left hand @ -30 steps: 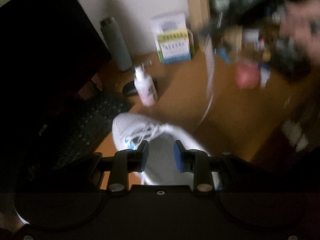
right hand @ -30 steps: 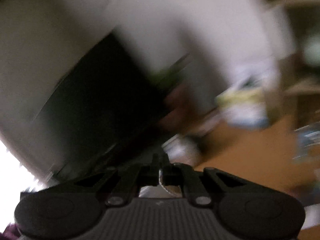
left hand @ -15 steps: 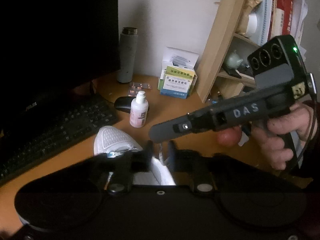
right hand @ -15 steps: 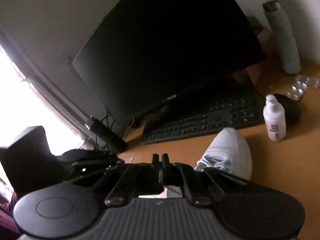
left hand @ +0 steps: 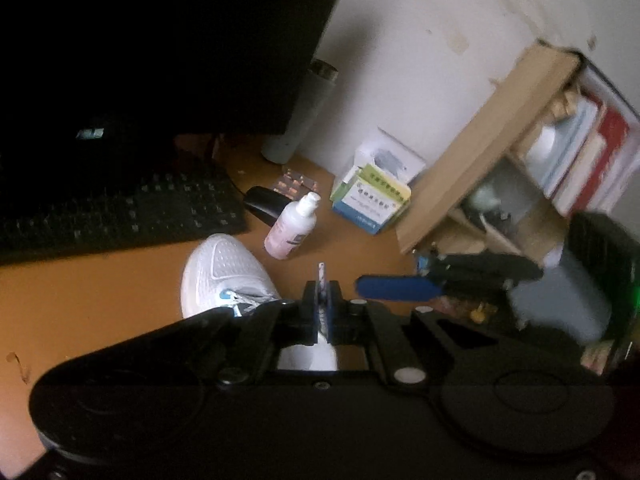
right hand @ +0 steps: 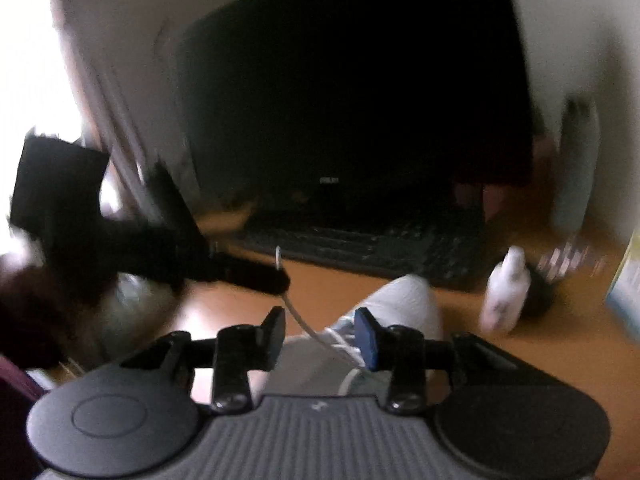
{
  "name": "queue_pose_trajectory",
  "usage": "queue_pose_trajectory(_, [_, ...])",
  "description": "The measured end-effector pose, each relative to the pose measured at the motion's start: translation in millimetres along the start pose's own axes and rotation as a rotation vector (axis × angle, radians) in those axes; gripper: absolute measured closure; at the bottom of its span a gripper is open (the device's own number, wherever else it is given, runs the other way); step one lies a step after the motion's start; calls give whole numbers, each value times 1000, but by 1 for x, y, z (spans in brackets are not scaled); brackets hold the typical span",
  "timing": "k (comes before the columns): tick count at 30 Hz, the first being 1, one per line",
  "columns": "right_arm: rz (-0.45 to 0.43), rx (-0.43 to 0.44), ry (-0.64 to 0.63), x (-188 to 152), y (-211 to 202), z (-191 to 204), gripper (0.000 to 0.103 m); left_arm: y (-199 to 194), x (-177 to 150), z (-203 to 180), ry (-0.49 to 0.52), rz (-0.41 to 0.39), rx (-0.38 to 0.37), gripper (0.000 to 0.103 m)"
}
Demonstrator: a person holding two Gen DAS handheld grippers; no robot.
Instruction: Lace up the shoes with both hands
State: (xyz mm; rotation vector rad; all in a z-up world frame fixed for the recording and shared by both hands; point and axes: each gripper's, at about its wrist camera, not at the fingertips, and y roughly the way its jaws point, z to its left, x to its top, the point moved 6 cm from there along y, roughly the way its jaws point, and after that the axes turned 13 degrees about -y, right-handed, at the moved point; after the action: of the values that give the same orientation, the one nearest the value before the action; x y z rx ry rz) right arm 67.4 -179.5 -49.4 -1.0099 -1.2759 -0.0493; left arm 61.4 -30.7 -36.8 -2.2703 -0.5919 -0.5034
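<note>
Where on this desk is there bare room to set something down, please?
Bare desk lies left of the shoe, before the keyboard. Smaller patch between bottle and shelf. Crowded behind the bottle: mouse, boxes.

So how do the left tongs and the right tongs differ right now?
The left tongs are shut; the right tongs are opening. The left tongs pinch the lace tip; the right tongs grip nothing, the lace merely passing between them. Both point at the white shoe.

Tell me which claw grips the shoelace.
The left claw, shut on the shoelace; the right claw is opening, its pads apart from it.
</note>
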Motion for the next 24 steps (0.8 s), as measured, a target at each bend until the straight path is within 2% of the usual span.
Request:
queue_pose_trajectory(2, [44,-32,-134,0,12,15,70,-1,-1,0,-14,0,-2,102])
queue_pose_trajectory(3, [45,-33,-159,1,14,20,72,-1,-2,-1,-14,2,0,102])
queue_pose_trajectory(8, [27,-26,-218,7,19,32,85,-2,-5,-2,-15,3,3,102])
queue_pose_trajectory(10, [31,-23,-233,8,20,33,95,-4,-5,-1,-21,-1,4,102])
queue_pose_trajectory(13, [23,-16,-238,8,18,34,100,-4,-6,0,-25,3,-1,101])
queue_pose_trajectory(14, [16,-17,-242,8,17,34,100,-4,-7,0,-17,11,2,99])
queue_pose_trajectory(15, [16,-13,-240,8,16,34,100,-5,-8,-1,-2,19,10,92])
queue_pose_trajectory(16, [18,-8,-235,7,16,34,100,-8,-9,0,9,17,21,78])
queue_pose_trajectory(18, [48,-12,-239,4,17,34,100,-16,-13,3,64,8,64,70])
queue_pose_trajectory(19, [67,-16,-252,1,18,34,100,-16,-15,3,92,9,87,70])
queue_pose_trajectory(21, [107,-25,-285,-4,20,33,100,-12,-28,3,257,27,210,70])
queue_pose_trajectory(24, [183,3,-353,-10,26,40,100,-1,-42,6,359,44,296,70])
